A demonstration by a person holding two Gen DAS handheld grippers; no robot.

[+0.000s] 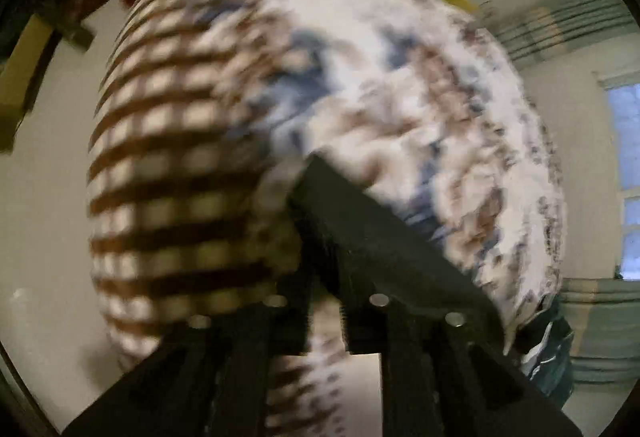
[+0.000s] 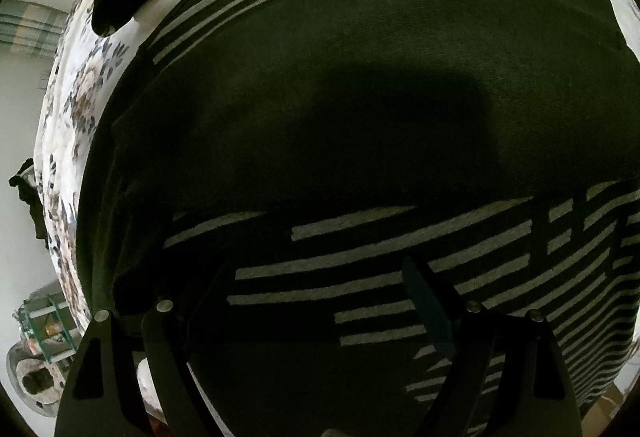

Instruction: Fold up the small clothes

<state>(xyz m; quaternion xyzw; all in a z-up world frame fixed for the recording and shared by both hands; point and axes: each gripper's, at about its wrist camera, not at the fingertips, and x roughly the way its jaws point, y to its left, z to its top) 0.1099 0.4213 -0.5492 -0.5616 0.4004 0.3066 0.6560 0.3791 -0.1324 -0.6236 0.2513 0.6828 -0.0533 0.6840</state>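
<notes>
A: Where is the garment? Bed [image 2: 64, 141] with floral cover is seen under it.
B: Dark striped knit top [image 2: 360, 97] is spread flat on the bed, below the right hand-held gripper [image 2: 304, 301], jaws wide, nothing held.
A: Handling?
B: Judged soft, light, limp; a hem corner or sleeve edge is best pinched. Left hand-held gripper [image 1: 296, 189]: view blurred, jaws narrow, grip cannot be told.

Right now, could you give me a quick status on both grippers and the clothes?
Left gripper nearly closed, blurred against the checked cloth. Right gripper open above the dark striped garment. No obstruction seen.
</notes>
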